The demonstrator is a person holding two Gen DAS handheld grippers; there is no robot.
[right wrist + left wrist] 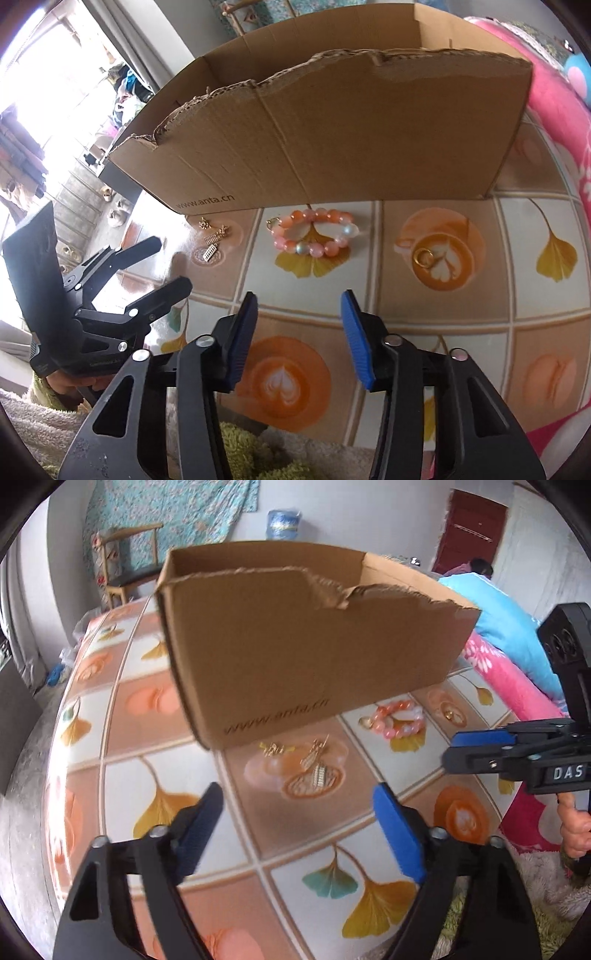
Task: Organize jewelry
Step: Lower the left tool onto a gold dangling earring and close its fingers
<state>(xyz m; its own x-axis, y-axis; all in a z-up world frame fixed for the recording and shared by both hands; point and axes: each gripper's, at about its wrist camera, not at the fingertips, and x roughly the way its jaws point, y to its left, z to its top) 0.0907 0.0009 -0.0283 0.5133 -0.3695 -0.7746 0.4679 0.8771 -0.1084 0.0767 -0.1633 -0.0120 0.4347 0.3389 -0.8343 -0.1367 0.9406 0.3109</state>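
Note:
An open cardboard box (pixel 295 635) with torn edges stands on the patterned tablecloth; it also shows in the right wrist view (pixel 332 140). In front of it lie gold earrings (pixel 314 764) (pixel 214 240), a pink and orange bead bracelet (pixel 397 716) (pixel 314 232) and gold rings (pixel 424 256) (pixel 448 713). My left gripper (pixel 299 805) is open and empty, just short of the earrings. My right gripper (pixel 299 310) is open and empty, short of the bracelet. Each gripper shows in the other's view, the right one (pixel 454 749) and the left one (pixel 170 266).
Pink and blue bedding (pixel 513 653) lies beyond the table's right side. A wooden chair (pixel 125 557) stands at the far wall. A fuzzy sleeve (pixel 44 417) covers the left hand. The table's edge (pixel 59 716) curves on the left.

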